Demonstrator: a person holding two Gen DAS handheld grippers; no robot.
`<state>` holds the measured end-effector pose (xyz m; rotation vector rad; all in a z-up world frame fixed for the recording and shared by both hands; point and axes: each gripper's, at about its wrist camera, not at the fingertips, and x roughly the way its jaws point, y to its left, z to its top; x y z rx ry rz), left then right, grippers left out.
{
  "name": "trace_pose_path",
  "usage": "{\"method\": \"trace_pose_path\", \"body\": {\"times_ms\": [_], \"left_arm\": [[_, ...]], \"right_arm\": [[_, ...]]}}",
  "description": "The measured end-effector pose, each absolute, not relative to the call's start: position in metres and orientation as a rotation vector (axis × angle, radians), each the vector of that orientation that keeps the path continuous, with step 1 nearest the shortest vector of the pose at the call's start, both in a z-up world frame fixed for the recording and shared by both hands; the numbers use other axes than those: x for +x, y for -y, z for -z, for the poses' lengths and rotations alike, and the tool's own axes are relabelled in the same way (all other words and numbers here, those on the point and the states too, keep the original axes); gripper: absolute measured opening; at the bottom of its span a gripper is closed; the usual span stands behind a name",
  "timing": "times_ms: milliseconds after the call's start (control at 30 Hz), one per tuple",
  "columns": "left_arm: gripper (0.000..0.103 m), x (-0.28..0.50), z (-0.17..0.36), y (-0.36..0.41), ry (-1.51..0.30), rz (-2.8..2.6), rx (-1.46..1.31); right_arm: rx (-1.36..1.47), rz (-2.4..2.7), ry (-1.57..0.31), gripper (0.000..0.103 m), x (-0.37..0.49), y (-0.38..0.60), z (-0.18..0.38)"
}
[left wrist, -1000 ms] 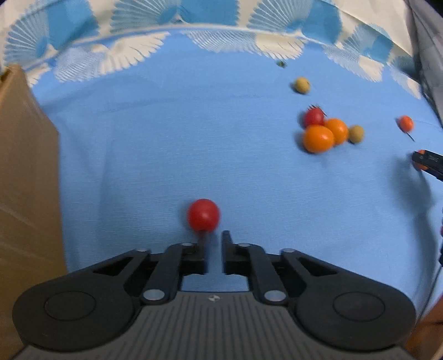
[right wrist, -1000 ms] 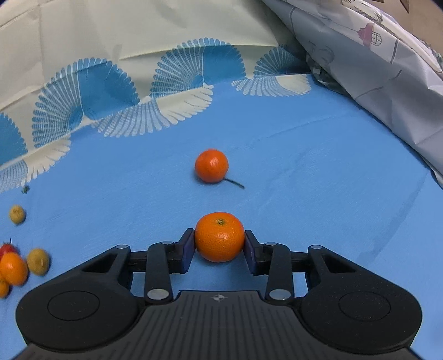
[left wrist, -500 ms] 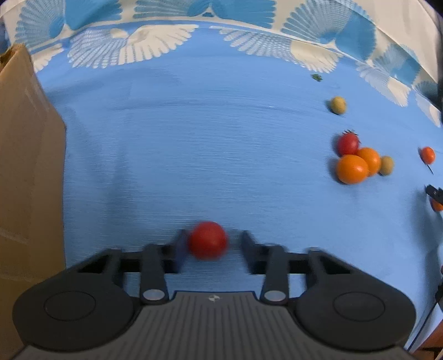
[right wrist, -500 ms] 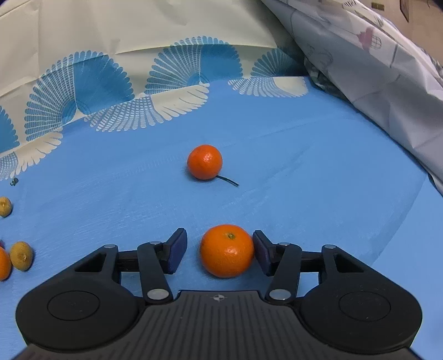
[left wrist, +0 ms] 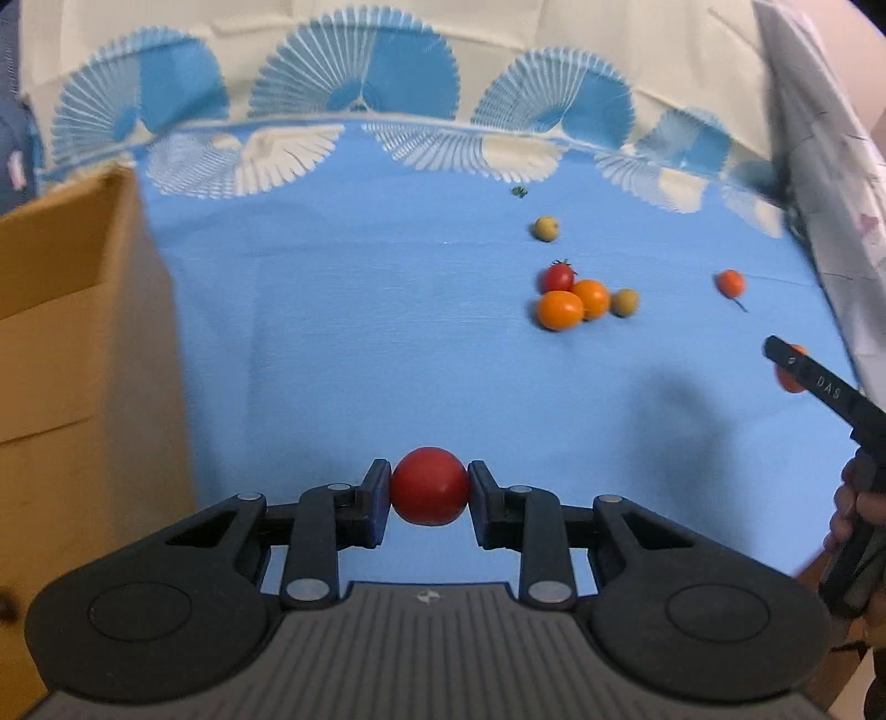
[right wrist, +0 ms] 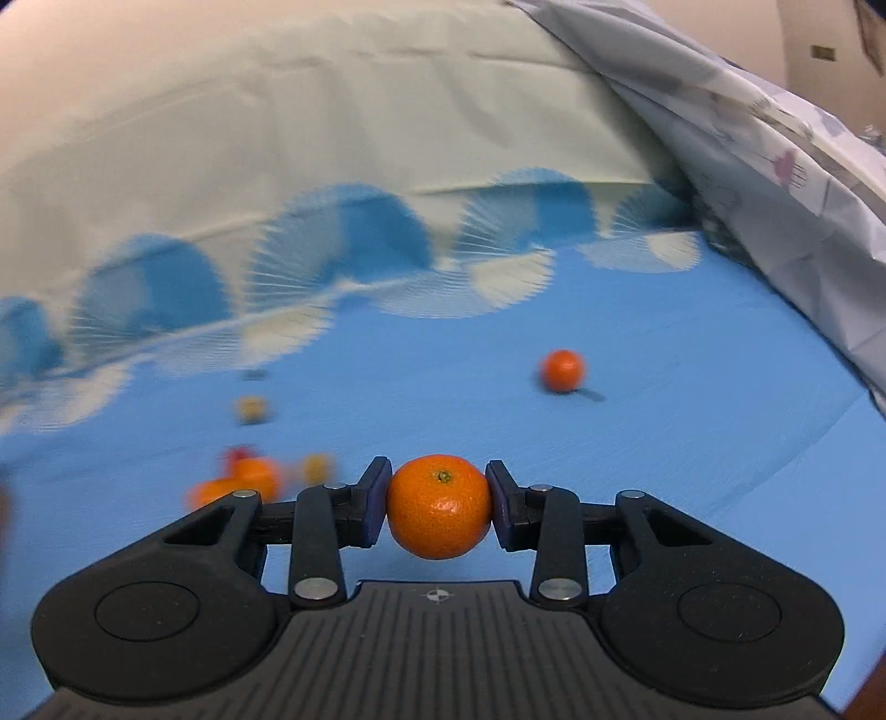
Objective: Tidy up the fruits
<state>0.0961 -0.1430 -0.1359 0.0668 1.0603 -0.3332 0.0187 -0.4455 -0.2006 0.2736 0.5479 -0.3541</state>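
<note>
It looks like a room in a home, probably a bedroom. A blue bedsheet printed with fan-shaped motifs covers the surface below and ahead of the tongs, rumpled pale bedding piles up to their right, a cardboard box stands at their left, and a plain beige wall rises beyond.

A blue cloth with white fan patterns covers the surface — a cardboard box stands at its left edge, a pale crumpled sheet lies along the right.
</note>
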Motion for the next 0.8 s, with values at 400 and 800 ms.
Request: {"method": "trace_pose_path", "body": {"times_ms": [400,800], "left_arm": [[0.033,-0.008,0.073,0.009,-1.003,0.186,0.065],[0.033,-0.075,0.041,-0.107,-0.903,0.051,-0.056]], "right_arm": [[0.313,-0.021,-0.595,0.039,-0.06,0.246,0.119],[0.198,-0.306,-0.605,0.039,-0.102,0.103,0.07]]}}
